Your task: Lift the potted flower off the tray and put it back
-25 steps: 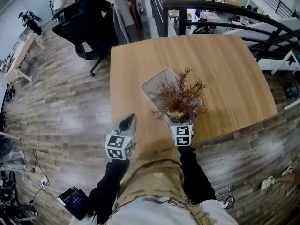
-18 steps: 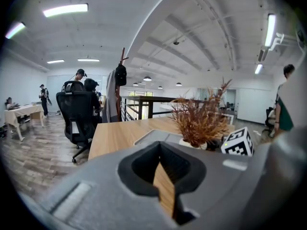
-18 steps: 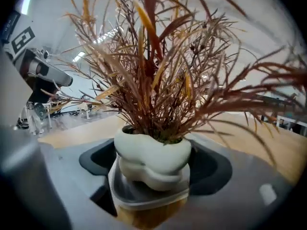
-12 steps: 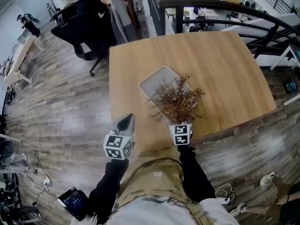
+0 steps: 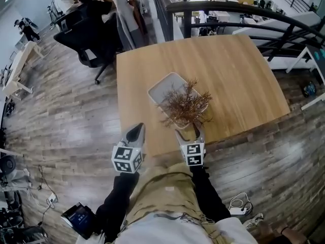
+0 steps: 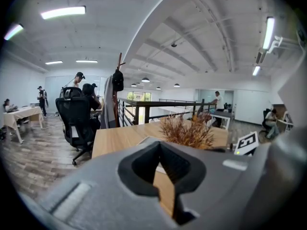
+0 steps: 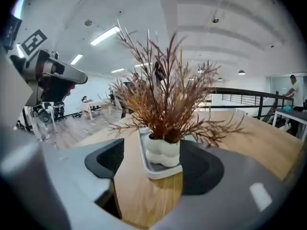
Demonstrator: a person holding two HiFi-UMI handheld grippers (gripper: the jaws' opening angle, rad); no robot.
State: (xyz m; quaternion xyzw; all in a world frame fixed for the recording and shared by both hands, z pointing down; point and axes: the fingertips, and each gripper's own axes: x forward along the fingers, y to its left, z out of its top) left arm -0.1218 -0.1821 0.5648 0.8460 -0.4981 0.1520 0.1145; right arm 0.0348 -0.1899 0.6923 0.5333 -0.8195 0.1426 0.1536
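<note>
The potted flower (image 5: 185,105), dry reddish-brown twigs in a lumpy white pot (image 7: 162,151), stands on the near corner of the white tray (image 5: 163,88) on the wooden table (image 5: 238,75). My right gripper (image 5: 191,132) is just in front of the pot, at the table's near edge. Its jaws are apart and closing, and the pads do not touch the pot; in the right gripper view (image 7: 156,169) the tray's corner (image 7: 160,172) lies between them. My left gripper (image 5: 136,133) hangs left of the plant near the table's front edge, shut and holding nothing (image 6: 165,164).
A black office chair (image 5: 84,32) and seated people are beyond the table's far left corner. A dark railing (image 5: 228,6) runs behind the table. A coat stand (image 6: 116,95) rises by the railing. The floor is wood planks, with a black device (image 5: 78,217) by my feet.
My right gripper has drawn back from the pot's base toward me; its fingers now show clear of the twigs. The pot stays on the tray. The left gripper has barely shifted.
</note>
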